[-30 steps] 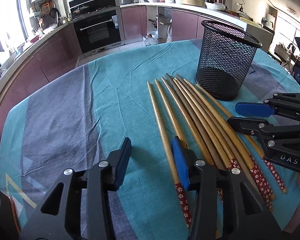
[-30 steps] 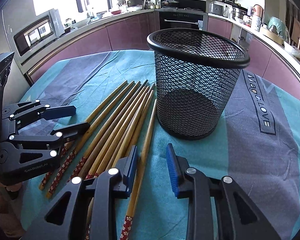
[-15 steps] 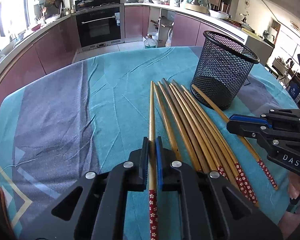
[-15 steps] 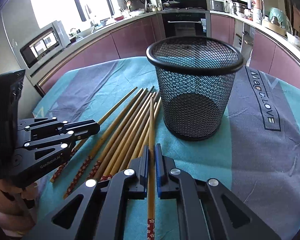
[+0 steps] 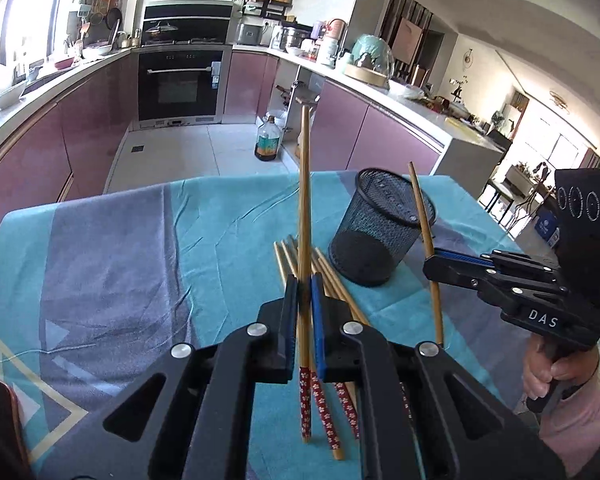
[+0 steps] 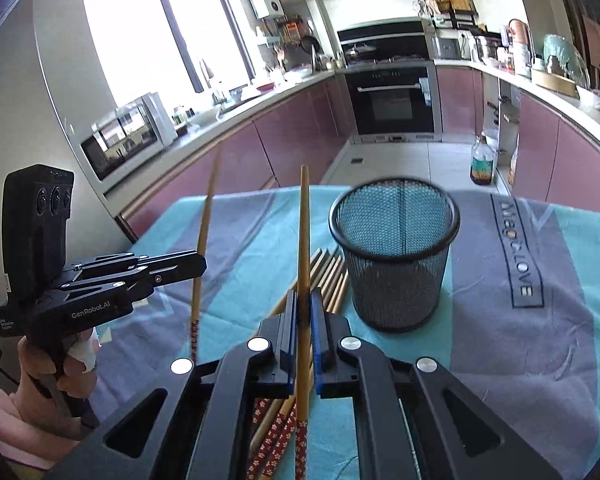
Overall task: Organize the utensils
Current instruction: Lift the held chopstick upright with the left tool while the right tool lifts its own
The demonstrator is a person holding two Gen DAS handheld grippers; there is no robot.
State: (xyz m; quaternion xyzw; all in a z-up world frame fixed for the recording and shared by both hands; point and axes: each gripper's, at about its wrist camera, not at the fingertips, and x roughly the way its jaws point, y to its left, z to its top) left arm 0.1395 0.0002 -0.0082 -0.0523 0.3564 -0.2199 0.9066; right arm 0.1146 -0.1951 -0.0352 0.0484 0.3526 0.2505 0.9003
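So both grippers have a chopstick each: the left gripper is clamped on one chopstick, the right gripper on another chopstick, both lifted clear of the tablecloth. The mesh cup stands just beside the remaining chopsticks. My tip: tilt the thin ends down, line them up over the cup's rim one at a time, and let go only once the tip's inside, or the light cup may tip.
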